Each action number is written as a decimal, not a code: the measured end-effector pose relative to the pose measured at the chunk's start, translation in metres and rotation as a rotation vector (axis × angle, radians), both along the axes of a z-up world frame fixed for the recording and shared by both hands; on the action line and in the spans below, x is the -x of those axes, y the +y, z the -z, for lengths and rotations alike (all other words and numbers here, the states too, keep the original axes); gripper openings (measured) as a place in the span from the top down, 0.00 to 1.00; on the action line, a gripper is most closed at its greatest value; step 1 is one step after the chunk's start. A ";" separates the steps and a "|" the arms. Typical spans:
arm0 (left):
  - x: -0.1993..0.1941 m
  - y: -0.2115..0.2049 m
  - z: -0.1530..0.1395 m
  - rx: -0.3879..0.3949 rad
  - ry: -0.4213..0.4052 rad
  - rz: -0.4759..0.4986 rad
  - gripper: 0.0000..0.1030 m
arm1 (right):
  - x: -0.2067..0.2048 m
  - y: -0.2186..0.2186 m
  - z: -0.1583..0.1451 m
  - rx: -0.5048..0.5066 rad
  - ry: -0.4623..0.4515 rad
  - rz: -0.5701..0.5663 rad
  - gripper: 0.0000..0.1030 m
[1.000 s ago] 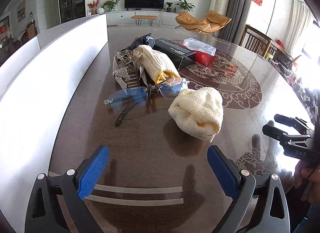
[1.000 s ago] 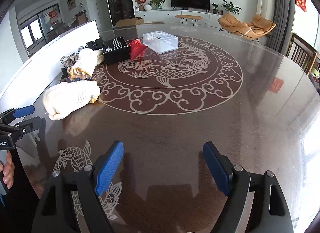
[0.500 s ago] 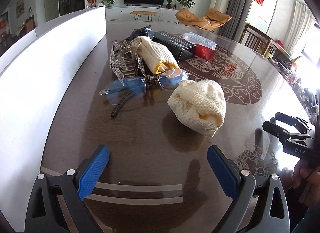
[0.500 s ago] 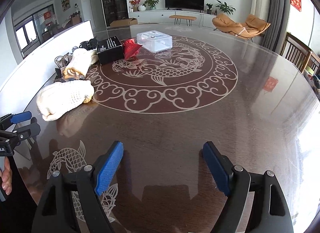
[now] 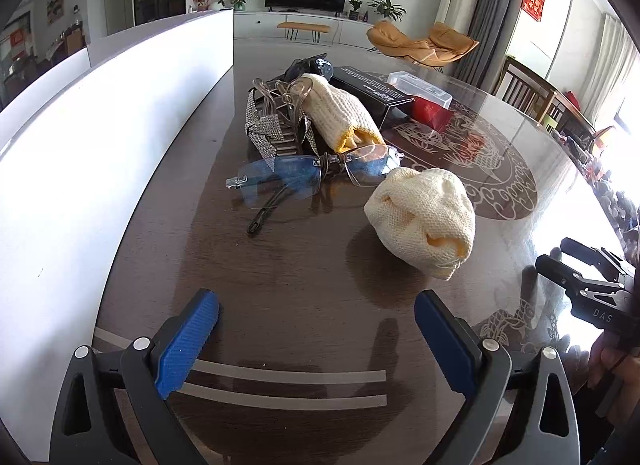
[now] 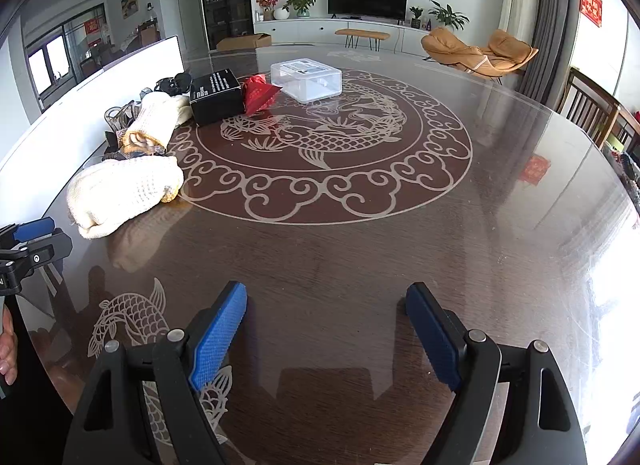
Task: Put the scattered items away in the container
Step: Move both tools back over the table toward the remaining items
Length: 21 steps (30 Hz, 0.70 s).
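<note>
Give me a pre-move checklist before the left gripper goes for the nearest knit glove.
1. Left gripper open, nothing between the jaws: ok.
2. Nearest knit glove lies apart from the glasses, free to lift: ok.
3. Bare table between gripper and glove: ok.
4. Right gripper open and holding nothing: ok.
5. Clear plastic container within sight, past the black box: ok.
6. Container lid off: cannot tell.

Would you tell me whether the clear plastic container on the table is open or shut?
Shut: the clear container has its lid seated flat on top, and nothing visible lies inside.
</note>
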<state>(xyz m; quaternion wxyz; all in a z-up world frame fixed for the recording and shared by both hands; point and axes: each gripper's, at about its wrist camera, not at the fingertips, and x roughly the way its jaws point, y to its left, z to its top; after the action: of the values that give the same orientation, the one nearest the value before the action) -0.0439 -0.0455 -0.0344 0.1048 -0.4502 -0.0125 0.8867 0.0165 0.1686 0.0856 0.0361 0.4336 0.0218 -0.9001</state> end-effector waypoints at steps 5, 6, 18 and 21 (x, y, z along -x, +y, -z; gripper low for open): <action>-0.001 -0.010 0.000 -0.014 -0.008 -0.029 0.03 | 0.000 0.000 0.000 0.000 -0.001 0.000 0.19; -0.002 -0.013 -0.001 -0.027 -0.010 -0.037 0.03 | 0.000 0.000 0.000 0.000 -0.001 0.000 0.19; -0.010 -0.037 -0.004 -0.138 -0.009 -0.093 0.03 | 0.053 -0.097 -0.046 0.272 0.063 -0.219 0.19; -0.011 -0.035 -0.004 -0.106 -0.006 -0.093 0.03 | 0.074 -0.141 -0.044 0.176 0.030 -0.304 0.19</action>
<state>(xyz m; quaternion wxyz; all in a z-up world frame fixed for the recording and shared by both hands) -0.0332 -0.0806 -0.0305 0.0874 -0.4456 -0.0807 0.8873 -0.0577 0.0275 0.1293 0.2092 0.4071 0.0088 -0.8891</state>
